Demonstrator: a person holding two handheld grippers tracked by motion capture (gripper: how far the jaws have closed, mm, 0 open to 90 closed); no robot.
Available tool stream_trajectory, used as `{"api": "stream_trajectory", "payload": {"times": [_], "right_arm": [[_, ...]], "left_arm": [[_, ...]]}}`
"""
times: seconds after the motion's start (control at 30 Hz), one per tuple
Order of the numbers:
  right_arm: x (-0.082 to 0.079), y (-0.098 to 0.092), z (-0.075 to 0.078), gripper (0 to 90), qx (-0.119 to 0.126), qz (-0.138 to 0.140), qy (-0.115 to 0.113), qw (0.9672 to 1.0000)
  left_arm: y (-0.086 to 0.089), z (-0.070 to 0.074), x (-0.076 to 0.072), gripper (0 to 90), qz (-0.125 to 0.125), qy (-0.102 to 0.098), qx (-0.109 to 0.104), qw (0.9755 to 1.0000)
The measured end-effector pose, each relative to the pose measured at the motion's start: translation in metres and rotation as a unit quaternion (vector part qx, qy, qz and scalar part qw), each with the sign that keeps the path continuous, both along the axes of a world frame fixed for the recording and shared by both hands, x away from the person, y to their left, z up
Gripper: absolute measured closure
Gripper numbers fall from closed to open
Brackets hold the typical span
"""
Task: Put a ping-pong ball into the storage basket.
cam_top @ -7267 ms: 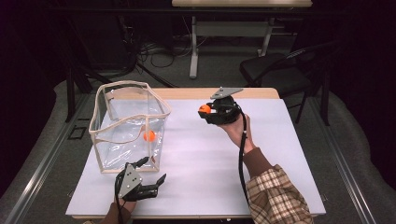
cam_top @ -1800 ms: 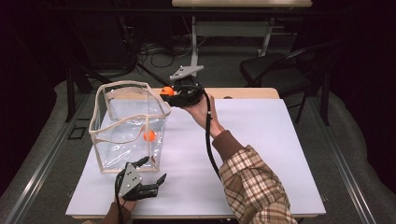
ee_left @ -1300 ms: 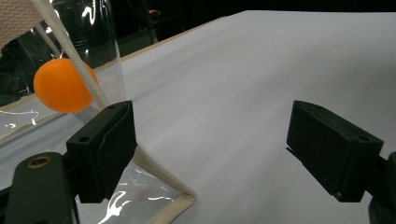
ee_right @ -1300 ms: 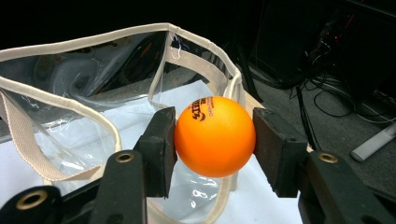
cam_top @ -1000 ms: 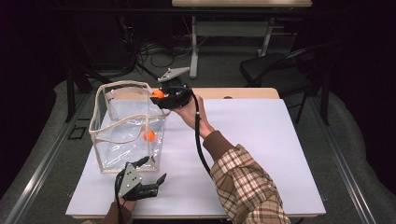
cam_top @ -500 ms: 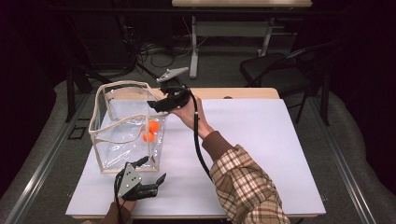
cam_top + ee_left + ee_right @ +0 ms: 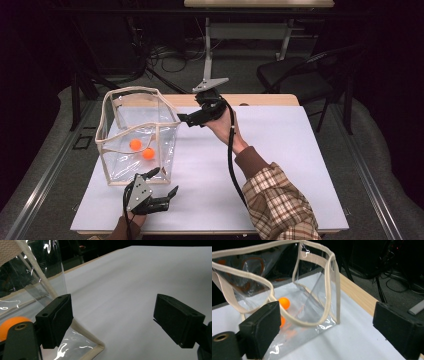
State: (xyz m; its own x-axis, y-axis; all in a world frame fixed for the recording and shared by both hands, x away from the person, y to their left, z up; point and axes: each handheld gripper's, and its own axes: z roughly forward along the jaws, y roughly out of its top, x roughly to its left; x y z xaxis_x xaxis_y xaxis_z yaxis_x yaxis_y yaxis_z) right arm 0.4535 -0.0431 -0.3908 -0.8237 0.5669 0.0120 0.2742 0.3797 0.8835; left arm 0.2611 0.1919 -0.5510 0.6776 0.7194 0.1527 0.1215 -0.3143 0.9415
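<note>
A clear plastic bag (image 7: 131, 91) with beige trim stands open on the left of the white table. Two orange balls (image 7: 135, 144) (image 7: 148, 153) lie on its bottom. My right gripper (image 7: 182, 120) hovers just right of the bag's rim, pointing at it; its jaws have just been opening and hold nothing. In the right gripper view the open jaws (image 7: 327, 315) frame the bag (image 7: 329, 277) and both balls (image 7: 284, 303). My left gripper (image 7: 166, 181) rests open by the bag's front right corner (image 7: 97, 347), with an orange ball (image 7: 10, 322) behind its left jaw.
The white table top (image 7: 290, 165) stretches right of the bag, with a wooden edge (image 7: 260, 100) at the back. A dark chair (image 7: 300, 75) and cables on the floor lie beyond the table. A plaid sleeve (image 7: 280, 205) crosses the front right.
The right gripper held an orange ball over the bag's rim, opened and dropped it in. That ball now lies by the other one. The gripper has drawn back to the right. The left gripper stayed put.
</note>
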Motion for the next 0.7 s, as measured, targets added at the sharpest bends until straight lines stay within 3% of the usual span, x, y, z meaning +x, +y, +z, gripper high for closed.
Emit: {"api": "stream_trajectory", "payload": {"times": [0.23, 0.7], "right_arm": [[-0.008, -0.023, -0.009, 5.9, -0.012, -0.007, -0.003, 0.9999], [-0.023, -0.044, -0.017, 3.8, -0.02, -0.01, -0.002, 0.9997]], "left_arm": [[0.0, 0.0, -0.001, 15.7, 0.003, 0.001, 0.0, 1.0], [0.0, 0.0, 0.0, 15.7, 0.003, 0.001, 0.0, 1.0]]}}
